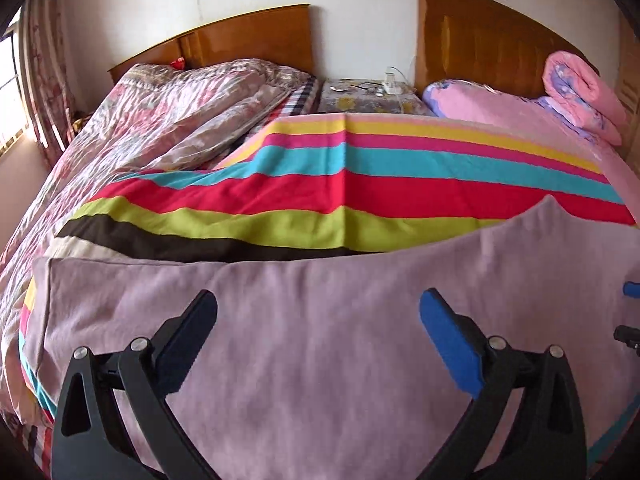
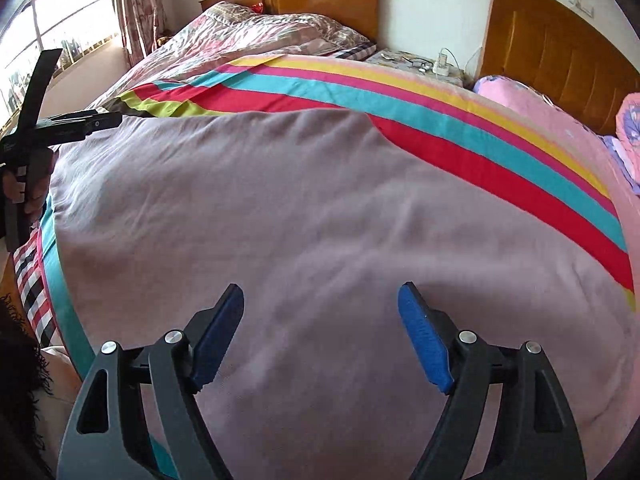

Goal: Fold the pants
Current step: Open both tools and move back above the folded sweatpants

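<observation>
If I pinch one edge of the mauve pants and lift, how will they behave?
The mauve pants will probably drape limply: they lie flat with soft wrinkles. Likely light, a thin layer following the striped sheet. The matte weave suggests they won't slip.

Home bedroom. Two beds side by side, each with a wooden headboard (image 1: pixel 248 36) against a white wall — a cloth-covered nightstand (image 1: pixel 372 98) between them with a charger and cables on top. Floral quilt (image 1: pixel 160 108) on one bed, rolled pink duvet (image 1: pixel 580 88) on the other. Window (image 2: pixel 60 28) with patterned curtain (image 2: pixel 140 4) — daylight coming in.
</observation>
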`<state>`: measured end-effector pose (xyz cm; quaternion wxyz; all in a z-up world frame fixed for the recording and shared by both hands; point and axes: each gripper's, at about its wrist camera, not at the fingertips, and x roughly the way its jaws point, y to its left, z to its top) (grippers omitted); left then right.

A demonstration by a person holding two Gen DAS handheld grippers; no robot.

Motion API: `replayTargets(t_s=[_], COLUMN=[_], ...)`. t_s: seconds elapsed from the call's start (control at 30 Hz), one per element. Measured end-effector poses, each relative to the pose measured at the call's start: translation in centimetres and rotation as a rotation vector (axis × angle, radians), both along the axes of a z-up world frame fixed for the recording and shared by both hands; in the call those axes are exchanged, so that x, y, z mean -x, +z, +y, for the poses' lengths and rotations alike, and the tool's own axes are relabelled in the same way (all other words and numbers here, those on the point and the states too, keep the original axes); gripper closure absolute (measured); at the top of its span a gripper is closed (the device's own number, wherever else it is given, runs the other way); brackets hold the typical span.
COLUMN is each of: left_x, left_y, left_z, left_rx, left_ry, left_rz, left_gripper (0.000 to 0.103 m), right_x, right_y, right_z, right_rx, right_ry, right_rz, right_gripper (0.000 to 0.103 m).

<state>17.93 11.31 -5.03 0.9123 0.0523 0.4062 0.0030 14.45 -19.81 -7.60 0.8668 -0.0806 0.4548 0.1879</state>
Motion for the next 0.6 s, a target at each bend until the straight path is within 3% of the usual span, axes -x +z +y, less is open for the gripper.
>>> replayTargets(t_s=[0.13,0.2,0.33,0.4,0.6], left_x=[-2.0,-2.3,-2.6,-3.4,-7.5], left_y=[-2.6,-2.2,-1.6,-1.9,-5.4], left_z=[-7.2,-10.2,-17.7,-20.8,-24.8], left_rx=[-0.072,-0.033,-0.097,-0.086,-0.076], left_ry=[-0.098,-0.165,-0.318,-0.387,-0.377], left_rz=[0.073,0.068,0.031,0.032,0.111], left_gripper=[0.002,0.002,0.002,0.002,0.001], right_x=[1.3,2.4,4.0,4.1,4.7], right_y=[0.3,1.6,3.7,3.5,-0.1], right_z=[-3.4,-5.4,-10.8,-13.4,-18.9], right_rx=[-0.018,-0.005,0.006,0.027,0.079], right_ry=[-0.051,-0.091,-0.221,-0.285,-0.411], right_rz=[0.0,-0.048,-0.131,-0.131,-0.031], right_gripper=[0.025,0.023,0.018,0.018,0.016])
